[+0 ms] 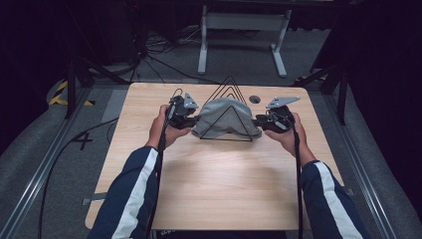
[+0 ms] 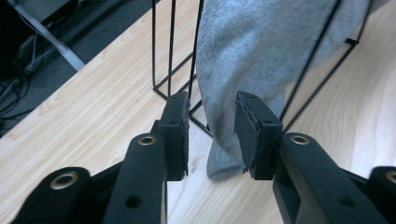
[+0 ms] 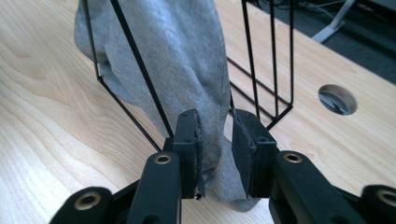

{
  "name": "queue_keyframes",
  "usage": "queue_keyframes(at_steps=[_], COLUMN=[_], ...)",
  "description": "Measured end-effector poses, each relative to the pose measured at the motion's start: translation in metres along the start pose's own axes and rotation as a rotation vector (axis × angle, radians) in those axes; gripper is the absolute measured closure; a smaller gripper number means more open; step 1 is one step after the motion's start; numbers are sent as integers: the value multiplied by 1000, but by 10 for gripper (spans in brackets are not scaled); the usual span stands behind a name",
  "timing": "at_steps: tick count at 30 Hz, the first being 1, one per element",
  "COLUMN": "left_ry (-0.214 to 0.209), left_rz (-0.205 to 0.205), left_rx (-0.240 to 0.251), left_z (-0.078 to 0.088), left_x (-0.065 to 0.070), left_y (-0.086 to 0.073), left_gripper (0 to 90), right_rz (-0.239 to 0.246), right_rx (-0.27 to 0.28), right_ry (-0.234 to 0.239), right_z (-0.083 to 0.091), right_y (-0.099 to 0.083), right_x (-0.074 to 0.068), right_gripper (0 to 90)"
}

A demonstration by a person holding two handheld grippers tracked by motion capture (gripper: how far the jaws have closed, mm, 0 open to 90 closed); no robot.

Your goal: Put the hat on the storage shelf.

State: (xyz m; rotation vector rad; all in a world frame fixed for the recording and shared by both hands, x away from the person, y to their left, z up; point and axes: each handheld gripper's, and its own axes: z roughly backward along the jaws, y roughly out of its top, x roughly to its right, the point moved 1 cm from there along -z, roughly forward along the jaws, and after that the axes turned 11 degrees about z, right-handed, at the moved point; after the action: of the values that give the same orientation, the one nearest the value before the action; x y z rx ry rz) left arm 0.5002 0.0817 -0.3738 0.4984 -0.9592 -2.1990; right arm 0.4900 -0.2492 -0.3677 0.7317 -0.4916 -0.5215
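A grey cloth (image 1: 226,117) hangs draped over a black triangular wire rack (image 1: 228,84) at the back middle of the wooden table (image 1: 209,174). My left gripper (image 1: 195,119) is at the cloth's left end and my right gripper (image 1: 256,122) at its right end. In the left gripper view the jaws (image 2: 212,135) stand apart, with the cloth's lower edge (image 2: 261,51) hanging between them beside the rack wires (image 2: 161,46). In the right gripper view the jaws (image 3: 217,149) are also apart; the cloth (image 3: 173,60) lies against one pad, with a gap to the other.
A round cable hole (image 1: 255,99) lies in the table behind the right gripper, also seen from that gripper as a hole (image 3: 337,99). Beyond the table's far edge are a white stand's legs (image 1: 244,30) and floor cables (image 1: 149,55). Metal rails run along both sides.
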Motion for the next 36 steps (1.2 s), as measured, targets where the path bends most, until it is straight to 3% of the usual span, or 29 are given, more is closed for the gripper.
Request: queue_keyframes(at_steps=[4, 12, 16, 17, 20, 22, 24, 29, 30, 33, 36], left_ry=[1, 1, -28, -29, -17, -15, 22, 20, 20, 25, 4], left_rz=[-15, -54, -79, -102, -121, -117, -120, -110, -105, -110, -104], left_rx=[5, -33, -70, -77, -104, -107, -124, -149, -167, -179, -181], left_z=[15, 37, 50, 53, 63, 65, 74, 82, 85, 87, 94], left_x=[4, 12, 14, 16, 19, 19, 21, 20, 19, 19, 18], left_y=[-8, -31, -47, -51, -68, -71, -85, -107, -121, -131, -151], left_gripper=[613, 495, 470, 466, 437, 413, 394, 359, 358, 341, 333], right_rz=[22, 68, 76, 79, 105, 107, 101, 123, 131, 130, 120], right_rx=[-6, -21, -30, -39, -60, -63, -56, -85, -88, -86, -87], right_ry=[-8, -21, -21, -22, -30, -31, -29, -51, -54, -57, -58], right_z=[10, 31, 38, 40, 47, 51, 55, 63, 67, 71, 75], right_y=[3, -1, -6, -8, -18, -23, -30, -46, -54, -66, -82], right_x=[-3, -11, -14, -15, -21, -23, -26, -32, -36, -40, -47], right_gripper=[702, 623, 577, 567, 557, 549, 540, 507, 495, 470, 443])
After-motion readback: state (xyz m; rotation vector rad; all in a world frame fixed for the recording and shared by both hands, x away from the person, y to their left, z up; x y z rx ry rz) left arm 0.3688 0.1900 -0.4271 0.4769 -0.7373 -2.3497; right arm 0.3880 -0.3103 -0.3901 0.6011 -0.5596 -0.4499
